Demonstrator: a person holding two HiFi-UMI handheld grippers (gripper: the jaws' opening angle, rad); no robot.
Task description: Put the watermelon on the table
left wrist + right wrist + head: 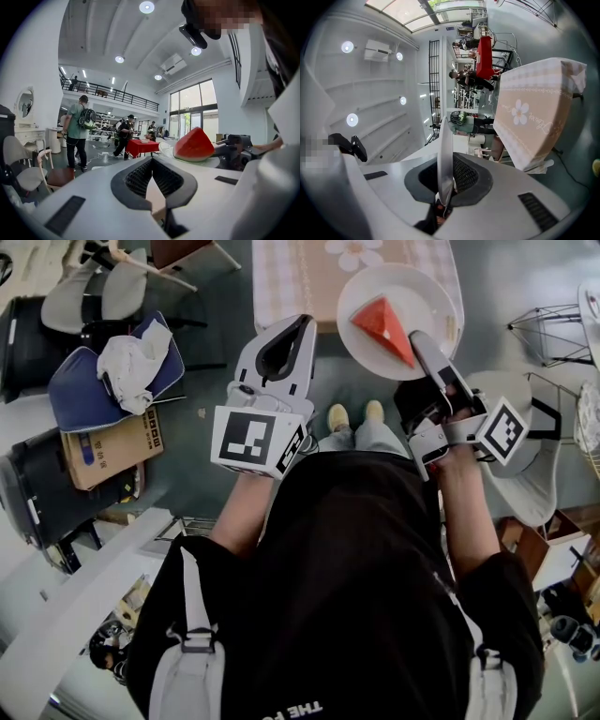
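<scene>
R gripper [419,341] fingers clamp only the rim of the plate [412,285]. Watermelon [382,326] wedge sits loose on it, nr worktop [291,277] edge. L gripper [300,326] fingers shut, empty. Risk: a one-edge grip lets the plate tilt, so the wedge could slide off.

The left hand-held gripper [151,160] has its jaws closed tip to tip, with nothing between them. At 1 o'clock beyond the tips, a watermelon wedge [194,145] rests on a plate [165,149]. The right hand-held gripper [236,152] is at the plate's 3 o'clock edge. A red-draped table [140,147] stands in the distance at 12 o'clock.
</scene>
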